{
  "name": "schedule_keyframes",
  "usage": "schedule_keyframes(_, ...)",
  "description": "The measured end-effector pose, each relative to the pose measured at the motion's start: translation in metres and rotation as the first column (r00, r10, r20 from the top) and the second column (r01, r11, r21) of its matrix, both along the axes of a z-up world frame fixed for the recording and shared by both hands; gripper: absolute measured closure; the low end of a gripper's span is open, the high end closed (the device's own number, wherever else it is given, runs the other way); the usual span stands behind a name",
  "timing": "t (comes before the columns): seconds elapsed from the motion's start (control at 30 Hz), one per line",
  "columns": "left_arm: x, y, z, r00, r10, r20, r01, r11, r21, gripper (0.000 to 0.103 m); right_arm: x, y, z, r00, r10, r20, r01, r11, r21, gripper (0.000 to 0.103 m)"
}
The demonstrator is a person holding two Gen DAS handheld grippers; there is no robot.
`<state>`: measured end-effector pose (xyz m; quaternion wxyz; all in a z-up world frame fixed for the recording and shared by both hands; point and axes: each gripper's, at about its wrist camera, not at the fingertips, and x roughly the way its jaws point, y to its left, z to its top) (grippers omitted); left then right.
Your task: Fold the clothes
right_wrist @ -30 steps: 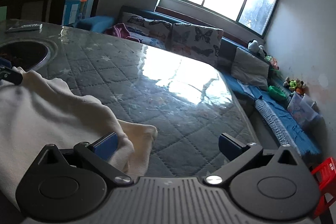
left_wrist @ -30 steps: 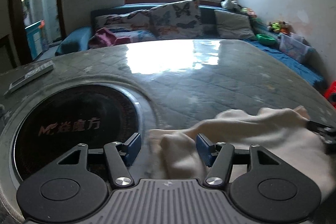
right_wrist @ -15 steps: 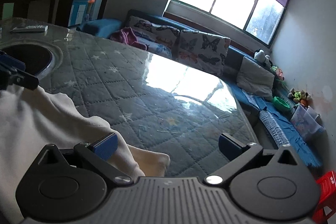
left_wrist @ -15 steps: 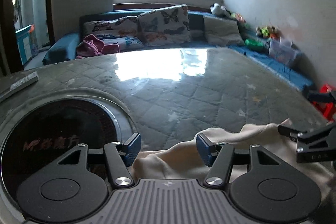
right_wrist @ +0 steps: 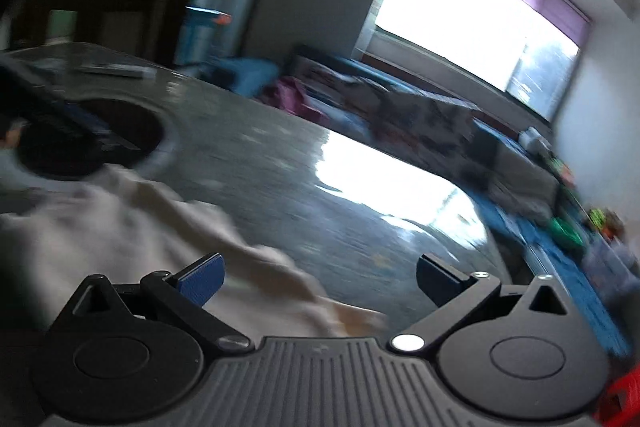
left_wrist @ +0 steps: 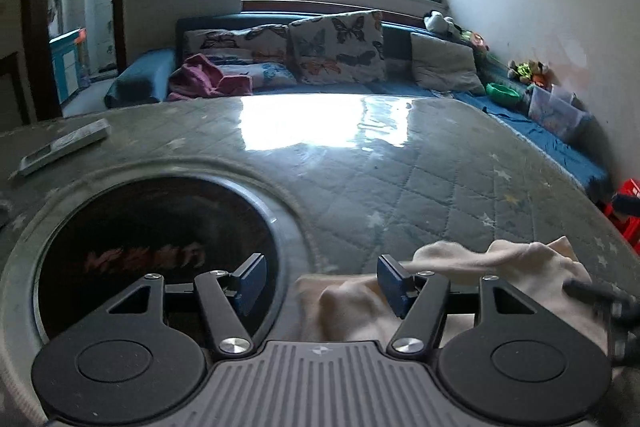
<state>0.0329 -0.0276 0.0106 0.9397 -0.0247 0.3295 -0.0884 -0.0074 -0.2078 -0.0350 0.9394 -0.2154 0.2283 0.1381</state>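
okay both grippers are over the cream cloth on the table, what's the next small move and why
Probably ease the left gripper forward and close on the cream cloth. Its jaws stand open with only a bunched edge between them, and the right gripper is open too, so nothing is gripped yet.

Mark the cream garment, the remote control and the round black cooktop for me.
cream garment [left_wrist: 472,267]: left wrist view, bunched upper fold.
remote control [left_wrist: 66,146]: left wrist view, middle of its body.
round black cooktop [left_wrist: 152,227]: left wrist view, dark glass centre.

The garment [left_wrist: 472,279] is plain cream. The table [left_wrist: 400,179] wears a grey quilted diamond cover with pale stars; its round inset [left_wrist: 152,251] is black with reddish lettering. Gripper pads [left_wrist: 390,285] are blue.
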Motion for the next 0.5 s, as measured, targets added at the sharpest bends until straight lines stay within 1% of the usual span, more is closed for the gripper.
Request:
schedule_keyframes(0.17,-0.026,0.023,0.001,0.999,0.032,0.002,-0.032,0.999,-0.022,0.038,-0.030,0.043,-0.003,0.988,0.157,0.014,-0.157,0.988,-0.011,0.000)
schedule_keyframes(0.3,-0.042,0.041,0.001,0.998,0.068,-0.004,-0.068,0.997,-0.046,0.038,-0.038,0.075,-0.011,0.974,0.224,0.035,-0.221,0.972,-0.078,0.000)
schedule_keyframes(0.4,-0.050,0.049,0.001,0.996,0.088,-0.009,-0.088,0.995,-0.052,0.037,-0.035,0.091,-0.020,0.974,0.224,0.028,-0.219,0.969,-0.114,0.000)
schedule_keyframes(0.5,-0.056,0.057,-0.001,0.995,0.102,-0.018,-0.103,0.992,-0.069,0.037,-0.034,0.101,-0.034,0.969,0.248,-0.023,-0.248,0.960,-0.127,0.000)
